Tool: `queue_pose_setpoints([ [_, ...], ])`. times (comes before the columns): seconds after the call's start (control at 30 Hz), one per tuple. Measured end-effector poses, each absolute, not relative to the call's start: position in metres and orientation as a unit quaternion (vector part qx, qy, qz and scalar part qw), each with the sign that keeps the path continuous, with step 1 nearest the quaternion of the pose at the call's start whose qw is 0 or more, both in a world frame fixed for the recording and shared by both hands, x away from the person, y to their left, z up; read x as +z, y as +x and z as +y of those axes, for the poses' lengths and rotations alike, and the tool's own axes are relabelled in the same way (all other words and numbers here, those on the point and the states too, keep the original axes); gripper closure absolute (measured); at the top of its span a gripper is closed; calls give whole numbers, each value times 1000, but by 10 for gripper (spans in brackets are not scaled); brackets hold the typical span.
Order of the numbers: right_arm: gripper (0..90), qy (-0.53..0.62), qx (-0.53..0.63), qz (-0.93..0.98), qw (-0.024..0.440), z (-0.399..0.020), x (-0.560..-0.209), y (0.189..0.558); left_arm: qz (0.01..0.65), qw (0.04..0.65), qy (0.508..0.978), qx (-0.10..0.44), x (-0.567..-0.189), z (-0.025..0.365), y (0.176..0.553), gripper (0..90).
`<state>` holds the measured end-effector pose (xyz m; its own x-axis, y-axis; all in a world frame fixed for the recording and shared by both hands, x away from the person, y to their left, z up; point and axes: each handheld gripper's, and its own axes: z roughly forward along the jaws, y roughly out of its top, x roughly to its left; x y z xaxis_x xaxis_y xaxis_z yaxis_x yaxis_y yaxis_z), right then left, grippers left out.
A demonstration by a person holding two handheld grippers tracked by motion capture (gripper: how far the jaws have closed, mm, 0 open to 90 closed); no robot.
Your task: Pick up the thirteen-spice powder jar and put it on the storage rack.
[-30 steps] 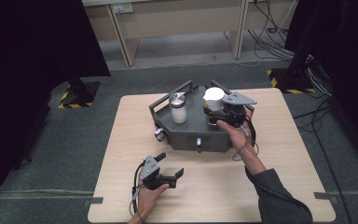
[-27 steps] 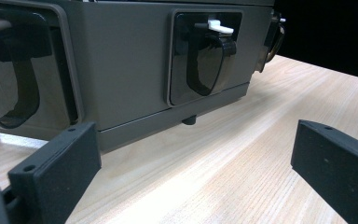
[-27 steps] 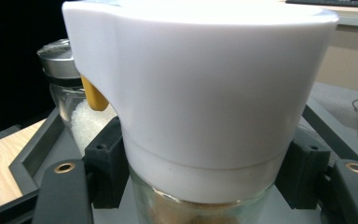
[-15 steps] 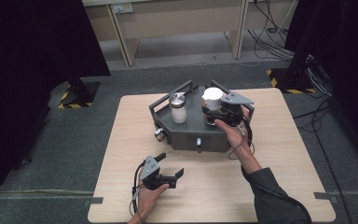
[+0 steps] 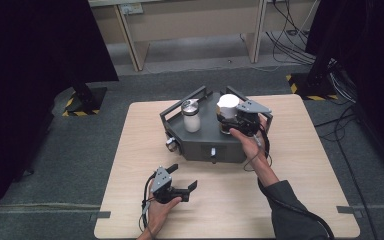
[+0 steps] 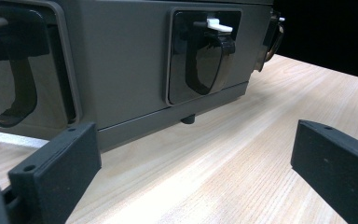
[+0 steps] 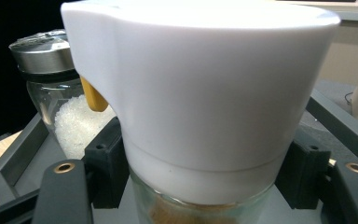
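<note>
**White-capped jar gripped on the grey tray**

The right gripper [image 5: 231,121] clenches a white-capped glass jar [image 7: 200,93] standing on the grey tray [image 5: 200,145], beside a steel-lidded jar [image 5: 191,116]. The left gripper [image 5: 182,180] rests released on the wooden surface [image 5: 305,170], near the tray's front.

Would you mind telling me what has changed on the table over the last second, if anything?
Very little. The right gripper stays closed around the white-capped jar on the grey rack, its hand shifting only slightly. The left gripper stays open and empty over the table, and the salt jar has not moved.
</note>
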<state>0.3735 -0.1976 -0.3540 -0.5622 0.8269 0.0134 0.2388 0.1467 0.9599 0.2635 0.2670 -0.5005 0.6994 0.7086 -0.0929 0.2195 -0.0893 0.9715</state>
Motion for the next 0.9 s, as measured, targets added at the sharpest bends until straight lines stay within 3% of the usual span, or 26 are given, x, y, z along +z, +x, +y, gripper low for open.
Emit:
queue_pose_setpoints([
  [0.33,282,369,534,711,271,-200,-356,375,327,590,709,206,-501,267,264,12],
  [0.73,72,376,526,712,274,-198,-347,367,327,589,709,208,-501,266,263,12],
  [0.9,40,380,529,709,271,-201,-347,364,326,590,709,208,-501,266,263,12],
])
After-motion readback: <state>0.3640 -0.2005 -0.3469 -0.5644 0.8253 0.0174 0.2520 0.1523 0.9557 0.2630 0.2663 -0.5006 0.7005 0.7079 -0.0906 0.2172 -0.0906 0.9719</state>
